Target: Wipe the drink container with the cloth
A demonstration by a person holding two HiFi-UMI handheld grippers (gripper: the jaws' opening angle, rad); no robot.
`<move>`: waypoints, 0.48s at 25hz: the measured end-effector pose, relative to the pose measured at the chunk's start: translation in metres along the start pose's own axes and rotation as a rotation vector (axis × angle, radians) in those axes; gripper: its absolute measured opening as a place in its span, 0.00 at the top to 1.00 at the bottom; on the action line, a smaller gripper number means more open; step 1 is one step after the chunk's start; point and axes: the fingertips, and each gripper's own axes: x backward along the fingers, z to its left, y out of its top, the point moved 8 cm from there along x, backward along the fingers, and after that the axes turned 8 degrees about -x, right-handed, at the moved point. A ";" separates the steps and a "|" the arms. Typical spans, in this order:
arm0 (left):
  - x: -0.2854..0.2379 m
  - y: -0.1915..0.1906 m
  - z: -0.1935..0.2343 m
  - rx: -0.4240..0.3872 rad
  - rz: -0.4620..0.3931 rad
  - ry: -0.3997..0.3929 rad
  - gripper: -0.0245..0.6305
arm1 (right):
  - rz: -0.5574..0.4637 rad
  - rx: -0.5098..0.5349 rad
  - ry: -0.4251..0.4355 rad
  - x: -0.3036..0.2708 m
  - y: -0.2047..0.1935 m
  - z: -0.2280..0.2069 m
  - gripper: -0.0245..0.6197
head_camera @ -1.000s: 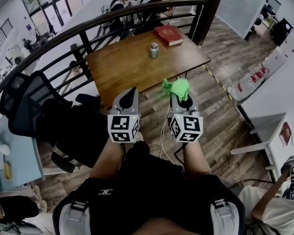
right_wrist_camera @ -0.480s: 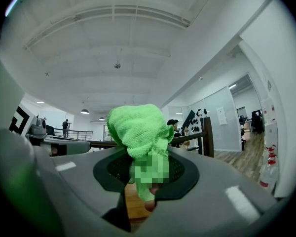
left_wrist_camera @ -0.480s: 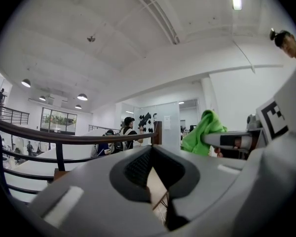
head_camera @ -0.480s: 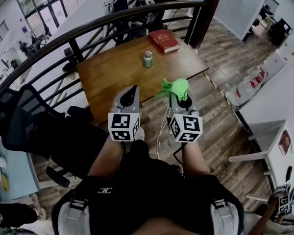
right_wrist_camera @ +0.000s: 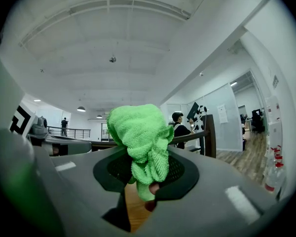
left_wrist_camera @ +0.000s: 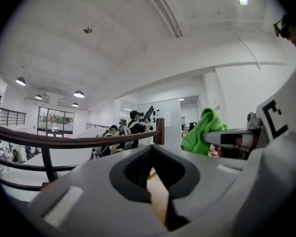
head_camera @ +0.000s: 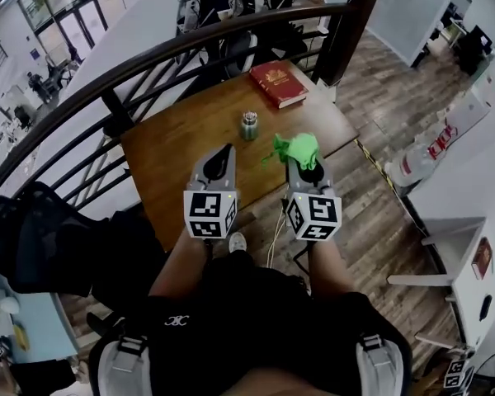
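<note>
A small metal drink container (head_camera: 249,125) stands upright near the middle of the wooden table (head_camera: 173,159), ahead of both grippers. My right gripper (head_camera: 304,160) is shut on a bunched green cloth (head_camera: 295,148), which also fills the middle of the right gripper view as the green cloth (right_wrist_camera: 140,138). The cloth (left_wrist_camera: 203,132) shows at the right of the left gripper view too. My left gripper (head_camera: 221,160) is shut with nothing in it, held level beside the right one, short of the container. Both grippers hang over the near part of the table.
A red book (head_camera: 278,82) lies at the table's far right corner. A dark curved railing (head_camera: 148,56) runs behind the table, with seated people beyond it. A black office chair (head_camera: 33,238) stands at the left. White furniture (head_camera: 454,246) stands at the right on the wooden floor.
The view has closed in on the table: container and book sit nearer and lower in the head view. Both grippers keep their pose, the cloth still held.
</note>
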 end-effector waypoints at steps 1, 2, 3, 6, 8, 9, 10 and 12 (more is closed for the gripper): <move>-0.012 0.001 0.008 0.006 -0.001 -0.003 0.88 | 0.003 -0.002 -0.001 -0.015 0.000 -0.002 0.81; -0.023 0.001 0.017 0.011 -0.002 -0.005 0.88 | 0.007 -0.003 0.000 -0.030 -0.002 -0.003 0.81; -0.035 0.000 0.026 0.013 -0.002 -0.006 0.88 | 0.012 -0.004 0.000 -0.045 -0.004 -0.004 0.81; -0.068 -0.003 0.051 0.017 0.000 -0.012 0.88 | 0.016 0.001 0.002 -0.086 -0.007 -0.006 0.81; -0.085 -0.006 0.064 0.022 0.005 -0.019 0.88 | 0.019 0.004 0.003 -0.108 -0.007 -0.006 0.81; -0.091 -0.008 0.069 0.026 0.009 -0.021 0.88 | 0.023 0.002 0.002 -0.117 -0.008 -0.006 0.81; -0.097 -0.009 0.073 0.031 0.009 -0.018 0.88 | 0.029 0.001 0.002 -0.125 -0.009 -0.007 0.81; -0.107 -0.010 0.079 0.034 0.000 0.000 0.88 | 0.047 0.000 0.005 -0.138 -0.010 -0.009 0.81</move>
